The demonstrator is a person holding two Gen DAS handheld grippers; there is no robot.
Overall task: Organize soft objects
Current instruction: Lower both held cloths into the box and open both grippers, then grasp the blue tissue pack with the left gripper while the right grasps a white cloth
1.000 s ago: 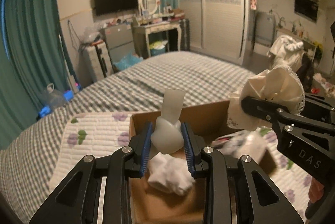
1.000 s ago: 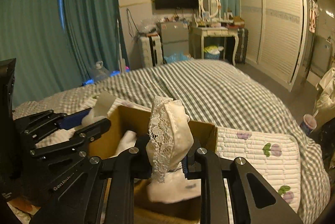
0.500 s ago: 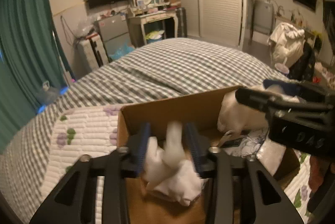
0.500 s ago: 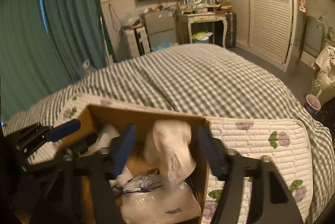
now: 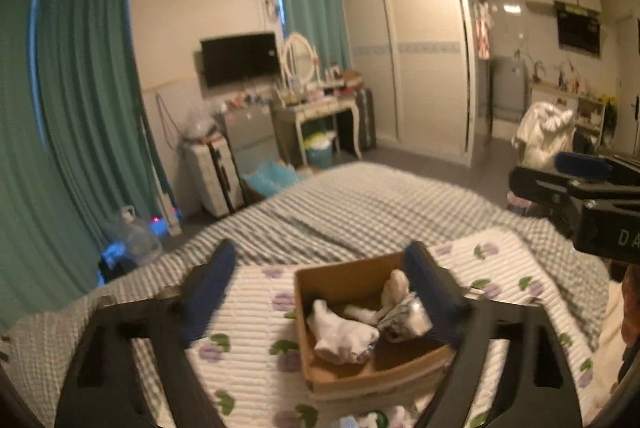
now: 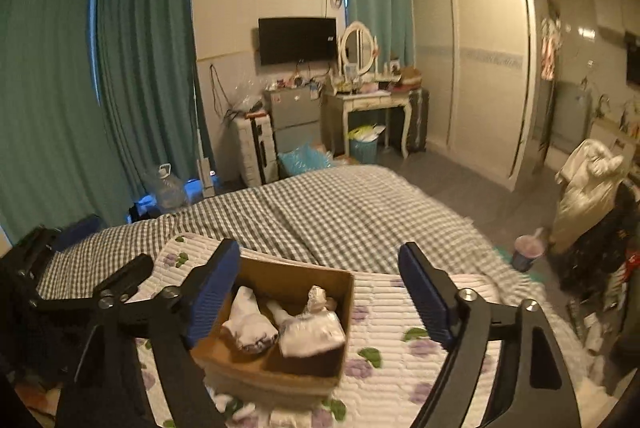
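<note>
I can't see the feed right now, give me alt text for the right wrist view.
The open, empty right gripper hovers above a brown cardboard box holding white soft items, on a floral quilted mat over a grey checked bed. The left gripper shows at the left edge.

Each wrist camera looks forward and down between its own spread blue-padded fingers, from above and near; the open brown cardboard box [image 5: 336, 312] of white cloth lies just ahead. Both views share that box [image 6: 280, 324], the grey checked bed [image 6: 340, 212] and the far wall's black television [image 5: 239, 58].

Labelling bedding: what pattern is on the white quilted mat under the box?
Purple flowers with green leaves, on the quilted mat; right wrist view.
</note>
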